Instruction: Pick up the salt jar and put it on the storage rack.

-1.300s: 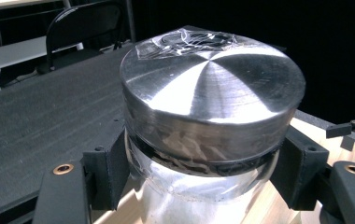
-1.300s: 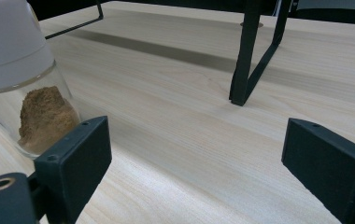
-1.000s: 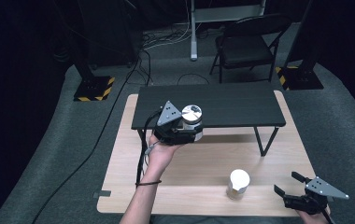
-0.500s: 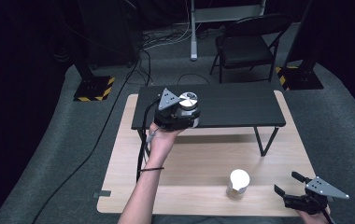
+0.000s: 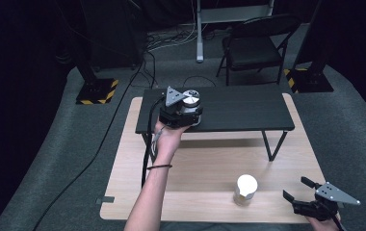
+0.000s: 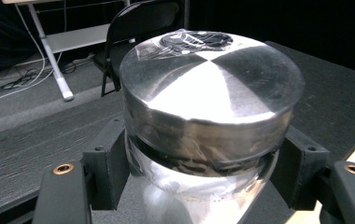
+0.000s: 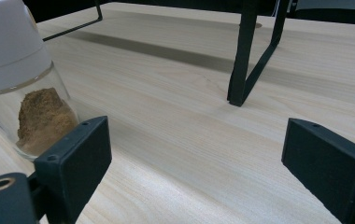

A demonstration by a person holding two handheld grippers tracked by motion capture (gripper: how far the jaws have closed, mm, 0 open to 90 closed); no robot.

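A glass jar with a silver metal lid is over the left part of the black raised shelf. My left gripper is shut on its body just below the lid, one finger on each side. Whether the jar's base rests on the shelf is hidden. A second glass jar with a white lid, holding brown powder, stands on the wooden table near its front edge. My right gripper is open just right of it, low over the wood, with nothing between its jaws.
The shelf's black metal leg stands on the wood ahead of my right gripper. Beyond the table are a black folding chair, two stands with yellow-black bases, and cables on the grey carpet.
My left gripper has carried the silver-lidded jar away from the person, from the shelf's near edge to over its top. The right gripper and white-lidded jar have not moved.
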